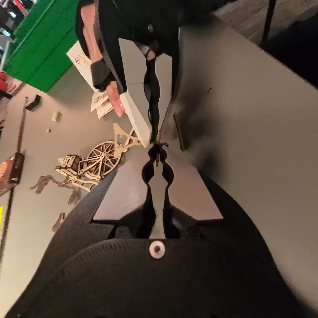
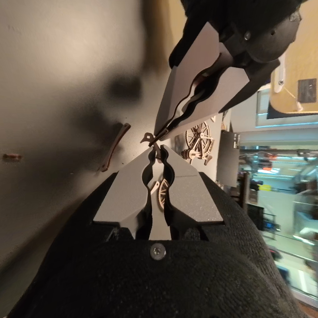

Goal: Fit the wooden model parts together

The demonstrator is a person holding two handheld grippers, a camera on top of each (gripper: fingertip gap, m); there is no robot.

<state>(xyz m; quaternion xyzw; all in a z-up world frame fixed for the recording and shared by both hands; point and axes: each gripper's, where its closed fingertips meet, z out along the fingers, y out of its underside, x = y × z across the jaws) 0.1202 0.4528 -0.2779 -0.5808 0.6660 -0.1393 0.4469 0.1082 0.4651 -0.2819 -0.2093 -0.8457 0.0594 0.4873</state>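
My left gripper [image 1: 157, 148] is shut on a small brown wooden strip [image 1: 157, 160] that stands between its fingertips. My right gripper [image 1: 155, 138] comes in from above, tip to tip with it, pinching a thin wooden part [image 1: 160, 136]. In the right wrist view my right gripper [image 2: 156, 149] is shut on a small dark wooden part [image 2: 158, 154]. The left gripper [image 2: 159, 136] enters from the upper right, and its hooked wooden piece [image 2: 147, 137] sticks out past its tips. The two parts touch where the tips meet. A partly built wooden bicycle model [image 1: 99, 160] lies on the grey table [image 1: 240, 137].
A curved wooden strip [image 2: 117, 146] lies on the table close to the tips and also shows in the left wrist view [image 1: 179, 136]. Loose brown wooden pieces [image 1: 46, 184], white leaflets [image 1: 101, 103], a brown box [image 1: 12, 170] and a green crate [image 1: 39, 46] lie to the left. A gloved hand [image 1: 113, 96] holds the right gripper. Both grippers' tips are close together, under 4 cm apart.
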